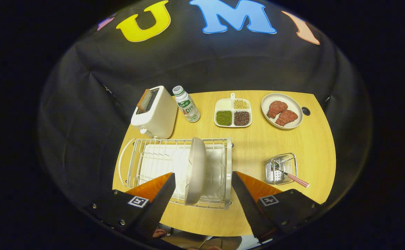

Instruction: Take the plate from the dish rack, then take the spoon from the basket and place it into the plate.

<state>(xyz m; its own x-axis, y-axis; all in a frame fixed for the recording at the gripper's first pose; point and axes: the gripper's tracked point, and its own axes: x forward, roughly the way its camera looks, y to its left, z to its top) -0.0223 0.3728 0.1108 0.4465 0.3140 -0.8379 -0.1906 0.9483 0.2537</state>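
- Gripper view: the gripper [202, 180] hovers above the near edge of the wooden tabletop [258, 146], its fingers [160, 201] spread wide apart and gripping nothing.
- The plate [196, 170] stands on edge in the wire dish rack [143, 159], between the two fingers and just ahead of their tips, touching neither of them.
- The dish rack stretches from between the fingers out past the left finger, with a white drip tray under its wires.
- Beyond the right finger sits a small wire basket [281, 168]; the spoon [292, 177] lies in it, its red-checked handle sticking out over the rim toward the right finger.
- Farther ahead, past the dish rack, a white toaster [155, 113] holds a slice of toast, with a small bottle [186, 104] just beside it.
- Beyond the plate stands a four-compartment tray [233, 113] of beans and grains, and further right a round dish [281, 111] carrying two pieces of meat.
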